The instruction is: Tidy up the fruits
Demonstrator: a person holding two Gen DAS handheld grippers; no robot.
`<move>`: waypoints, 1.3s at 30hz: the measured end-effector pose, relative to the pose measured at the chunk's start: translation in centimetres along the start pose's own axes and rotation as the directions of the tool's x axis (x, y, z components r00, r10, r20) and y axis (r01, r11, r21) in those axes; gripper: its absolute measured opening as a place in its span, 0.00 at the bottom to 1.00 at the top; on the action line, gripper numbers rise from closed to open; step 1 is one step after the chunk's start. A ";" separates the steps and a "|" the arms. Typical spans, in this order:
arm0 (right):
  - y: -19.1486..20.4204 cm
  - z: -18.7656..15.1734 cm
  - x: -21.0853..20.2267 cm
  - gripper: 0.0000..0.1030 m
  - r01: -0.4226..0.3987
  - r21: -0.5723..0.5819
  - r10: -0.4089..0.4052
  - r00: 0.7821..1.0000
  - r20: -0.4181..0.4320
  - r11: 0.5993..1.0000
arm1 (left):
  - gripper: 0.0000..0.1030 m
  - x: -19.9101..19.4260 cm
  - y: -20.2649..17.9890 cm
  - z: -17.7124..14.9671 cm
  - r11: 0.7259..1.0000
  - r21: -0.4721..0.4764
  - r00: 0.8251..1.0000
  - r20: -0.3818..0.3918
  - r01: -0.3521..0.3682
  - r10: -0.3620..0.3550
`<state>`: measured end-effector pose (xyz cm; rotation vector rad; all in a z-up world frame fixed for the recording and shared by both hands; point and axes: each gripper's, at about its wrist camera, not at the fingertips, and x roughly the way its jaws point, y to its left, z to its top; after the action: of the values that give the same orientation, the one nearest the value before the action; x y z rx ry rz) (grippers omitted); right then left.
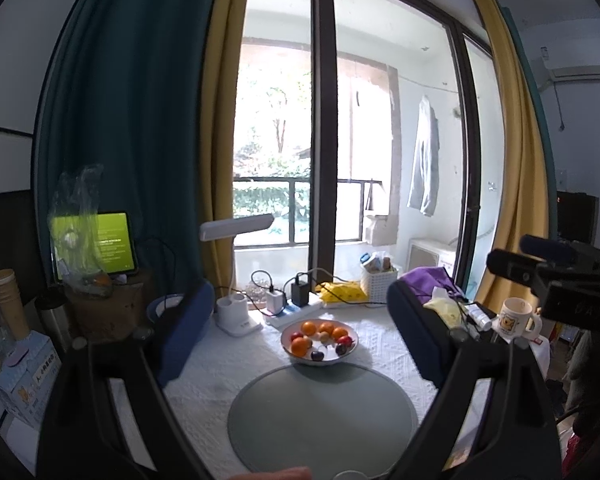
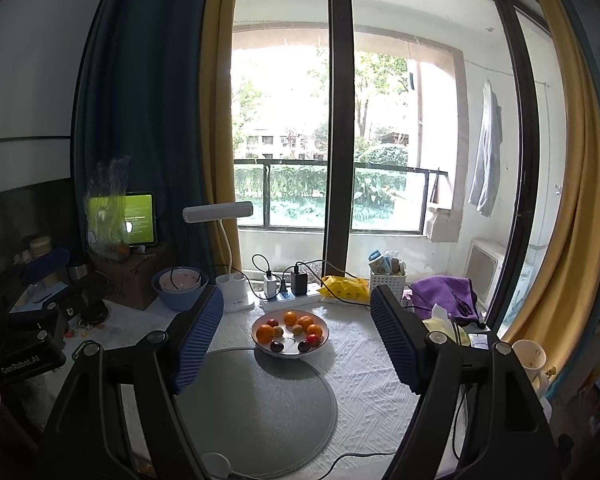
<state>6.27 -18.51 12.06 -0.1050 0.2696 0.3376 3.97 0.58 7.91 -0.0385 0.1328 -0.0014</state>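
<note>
A white bowl (image 1: 354, 350) (image 2: 322, 326) holds several fruits: oranges (image 1: 300, 346) (image 2: 265, 333), small red fruits and dark plums (image 1: 317, 356) (image 2: 276, 346). It stands at the far edge of a round grey mat (image 1: 320, 416) (image 2: 256, 404) on a white tablecloth. My left gripper (image 1: 300, 320) is open and empty, held above the table short of the bowl. My right gripper (image 2: 296, 332) is open and empty, also short of the bowl. The right gripper's body shows at the right of the left wrist view (image 1: 560, 280); the left gripper's body shows at the left of the right wrist view (image 2: 20, 344).
Behind the bowl stand a white desk lamp (image 2: 232, 288), a power strip with chargers (image 2: 288, 294), a yellow packet (image 2: 346, 288) and a white basket (image 2: 388, 280). Stacked bowls (image 2: 180, 286), a cardboard box and a tablet are at left. A purple cloth (image 2: 444, 292) and mug (image 1: 514, 316) are at right.
</note>
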 end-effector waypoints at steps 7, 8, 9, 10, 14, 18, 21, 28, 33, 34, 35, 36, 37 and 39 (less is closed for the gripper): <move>0.3 -0.2 0.1 0.76 -0.004 -0.007 0.004 1.000 -0.010 1.000 | 0.87 -0.4 0.3 0.1 1.000 -0.020 1.000 0.011 -0.015 0.015; 0.3 -0.2 0.1 0.76 -0.005 -0.007 0.005 1.000 -0.011 1.000 | 0.87 -0.3 0.3 0.0 1.000 -0.019 1.000 0.010 -0.014 0.014; 0.3 -0.2 0.1 0.76 -0.006 -0.008 0.006 1.000 -0.012 1.000 | 0.87 -0.3 0.3 0.0 1.000 -0.017 1.000 0.007 -0.014 0.015; 0.3 -0.2 0.2 0.76 -0.006 -0.009 0.006 1.000 -0.014 1.000 | 0.87 -0.3 0.3 0.0 1.000 -0.016 1.000 0.007 -0.015 0.015; 0.4 -0.3 0.4 0.76 -0.007 -0.010 0.007 1.000 -0.022 1.000 | 0.87 -0.2 0.3 0.0 1.000 -0.019 1.000 0.008 -0.018 0.019; 0.3 -0.4 0.9 0.76 -0.009 -0.005 0.009 1.000 -0.029 1.000 | 0.87 0.0 0.3 -0.2 0.999 -0.024 1.000 0.004 -0.026 0.026; 0.4 -0.6 1.1 0.77 -0.011 -0.005 0.011 0.999 -0.034 1.000 | 0.87 0.2 0.3 -0.3 0.999 -0.022 1.000 -0.002 -0.024 0.024; 0.2 -0.8 1.1 0.77 -0.005 -0.001 0.005 0.999 -0.033 1.000 | 0.87 0.0 0.2 -0.4 1.000 -0.017 1.000 0.002 -0.025 0.025; 0.0 -0.9 1.1 0.77 -0.002 0.003 0.003 0.999 -0.034 1.000 | 0.87 0.0 0.2 -0.3 1.000 -0.015 1.000 0.002 -0.026 0.026; 0.0 -0.9 1.1 0.77 -0.002 0.003 0.002 0.999 -0.033 1.000 | 0.87 0.0 0.2 -0.3 1.000 -0.011 1.000 -0.001 -0.024 0.024; 0.0 -0.9 1.1 0.77 -0.002 0.002 0.002 0.999 -0.034 1.000 | 0.87 0.0 0.2 -0.3 1.000 -0.010 1.000 -0.001 -0.023 0.023; 0.0 -1.0 1.1 0.77 -0.001 0.001 0.002 0.999 -0.034 1.000 | 0.87 0.0 0.3 -0.3 1.000 -0.007 1.000 -0.002 -0.022 0.022; 0.0 -0.9 1.1 0.77 -0.001 0.002 0.001 0.999 -0.034 1.000 | 0.87 -0.1 0.3 -0.3 1.000 -0.004 1.000 -0.002 -0.023 0.023; 0.0 -1.0 1.1 0.77 -0.001 0.001 0.001 0.999 -0.036 1.000 | 0.87 -0.1 0.2 -0.2 1.000 -0.005 1.000 -0.001 -0.021 0.021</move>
<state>7.06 -18.33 10.84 -0.1097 0.3058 0.3363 3.84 0.82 7.67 -0.0418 0.1340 0.0202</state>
